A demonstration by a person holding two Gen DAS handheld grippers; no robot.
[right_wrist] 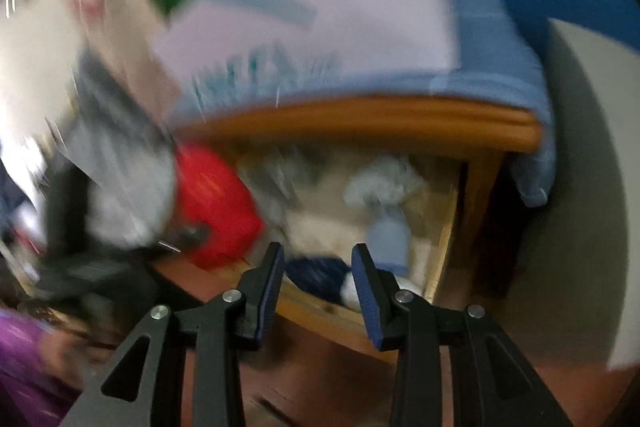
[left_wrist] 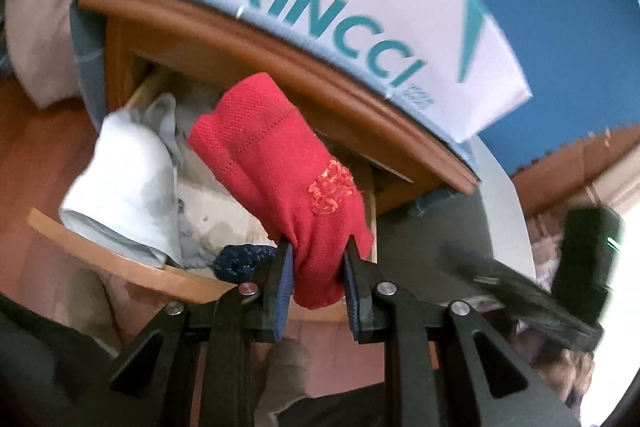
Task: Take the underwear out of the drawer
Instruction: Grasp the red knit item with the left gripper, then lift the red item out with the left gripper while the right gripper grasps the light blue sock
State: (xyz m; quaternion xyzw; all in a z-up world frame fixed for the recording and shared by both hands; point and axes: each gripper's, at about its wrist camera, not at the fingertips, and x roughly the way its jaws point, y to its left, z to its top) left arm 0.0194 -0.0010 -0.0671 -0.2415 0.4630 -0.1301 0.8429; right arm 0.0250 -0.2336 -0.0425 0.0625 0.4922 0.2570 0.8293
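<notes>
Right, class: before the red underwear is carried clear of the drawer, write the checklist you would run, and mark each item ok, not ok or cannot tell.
1. Left tool shut on the red underwear: ok.
2. Garment bunched between both fingers, not snagged at one edge: ok.
3. Drawer pulled open: ok.
4. Red underwear free of the white garment beside it: ok, they look apart.
5. Right tool open and empty, out of the way: ok, though it hovers at the drawer front.
6. Landing spot for the garment: cannot tell.

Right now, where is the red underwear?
In the left wrist view, the red underwear is clamped in the left tool, above the open drawer, right of white clothes.
</notes>
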